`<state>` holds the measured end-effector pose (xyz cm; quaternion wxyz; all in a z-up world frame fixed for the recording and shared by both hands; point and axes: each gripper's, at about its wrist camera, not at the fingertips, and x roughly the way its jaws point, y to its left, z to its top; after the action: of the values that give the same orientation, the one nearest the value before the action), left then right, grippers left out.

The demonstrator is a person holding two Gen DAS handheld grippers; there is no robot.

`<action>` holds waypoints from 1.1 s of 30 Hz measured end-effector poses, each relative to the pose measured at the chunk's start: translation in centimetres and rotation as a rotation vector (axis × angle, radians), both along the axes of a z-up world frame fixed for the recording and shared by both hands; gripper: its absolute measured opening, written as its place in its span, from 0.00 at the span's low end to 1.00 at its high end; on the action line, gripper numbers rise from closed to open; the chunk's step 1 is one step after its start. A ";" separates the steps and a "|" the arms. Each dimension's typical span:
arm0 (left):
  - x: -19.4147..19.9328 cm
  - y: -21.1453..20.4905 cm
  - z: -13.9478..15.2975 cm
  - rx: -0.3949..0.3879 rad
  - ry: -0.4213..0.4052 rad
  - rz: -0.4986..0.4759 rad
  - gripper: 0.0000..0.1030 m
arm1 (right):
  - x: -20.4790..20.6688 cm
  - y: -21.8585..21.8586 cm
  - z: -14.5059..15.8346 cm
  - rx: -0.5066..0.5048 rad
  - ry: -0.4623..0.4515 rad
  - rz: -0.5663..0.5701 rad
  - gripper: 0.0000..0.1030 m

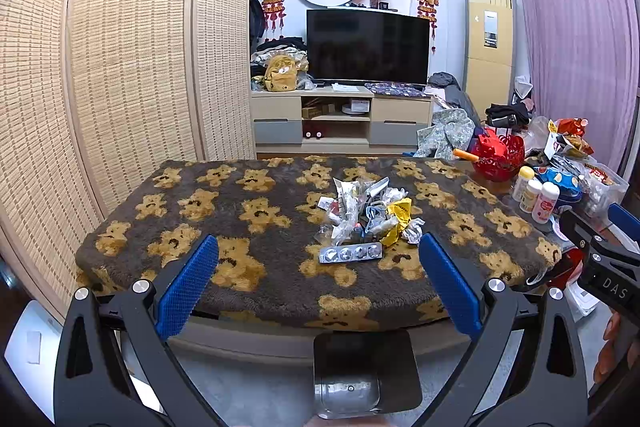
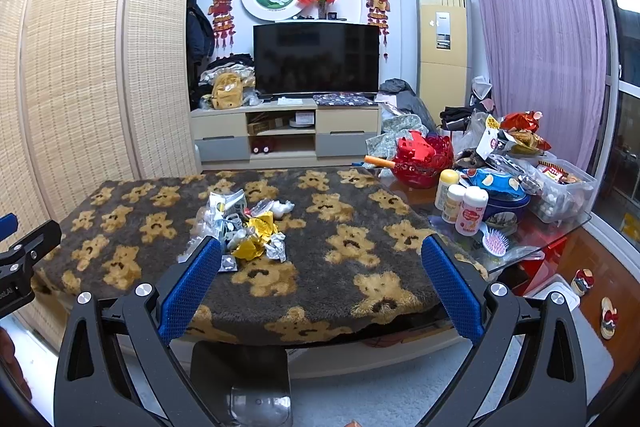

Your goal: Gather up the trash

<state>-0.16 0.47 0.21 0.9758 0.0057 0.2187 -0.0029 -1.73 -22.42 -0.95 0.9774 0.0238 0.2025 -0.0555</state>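
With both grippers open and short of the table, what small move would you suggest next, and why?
Probably ease the left gripper forward and down to the silver blister pack. It is the nearest piece of the trash pile, lies flat on the bear blanket, and sits almost centred between the open jaws.

- Left wrist view looks from beyond the table's (image 1: 120, 239) near edge, facing its far edge.
- Right wrist view sits likewise, further right; both share the trash pile (image 2: 240, 231).
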 end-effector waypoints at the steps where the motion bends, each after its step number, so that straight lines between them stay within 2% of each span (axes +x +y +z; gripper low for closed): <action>1: 0.0 0.0 0.0 -0.001 0.000 0.000 0.92 | -0.1 0.0 0.2 0.000 0.001 0.000 0.97; 33: 0.0 0.1 -0.1 -0.004 0.002 0.000 0.92 | 0.0 0.0 0.1 0.005 0.002 -0.002 0.97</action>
<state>-0.15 0.53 0.13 0.9756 0.0037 0.2197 -0.0033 -1.70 -22.40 -0.88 0.9771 0.0262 0.2036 -0.0558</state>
